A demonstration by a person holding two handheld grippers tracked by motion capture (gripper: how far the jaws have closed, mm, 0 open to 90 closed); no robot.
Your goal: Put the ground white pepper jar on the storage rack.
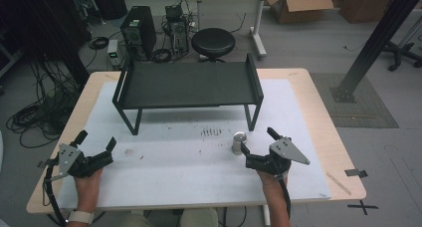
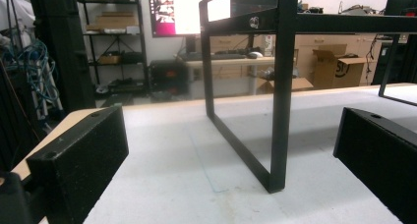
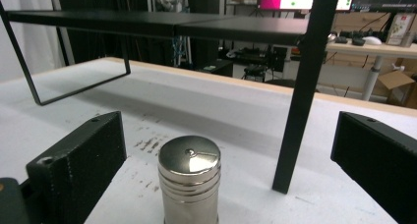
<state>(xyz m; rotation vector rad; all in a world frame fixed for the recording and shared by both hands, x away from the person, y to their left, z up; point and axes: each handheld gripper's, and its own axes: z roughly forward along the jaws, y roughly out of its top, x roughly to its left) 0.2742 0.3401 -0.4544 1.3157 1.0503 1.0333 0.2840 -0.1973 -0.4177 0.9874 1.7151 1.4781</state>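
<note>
A small steel shaker stands upright on the white mat, just in front of the right front leg of a black metal shelf. My right gripper is open with the shaker between its jaws, nearer the left jaw and not touching either. That shelf leg rises just beyond the shaker. My left gripper is open and empty at the mat's front left, facing the shelf's left front leg.
The shelf top is bare, with open space beneath it. Dark smudges mark the mat left of the shaker. Beyond the table stand a black stool, a computer tower and a slanted black post.
</note>
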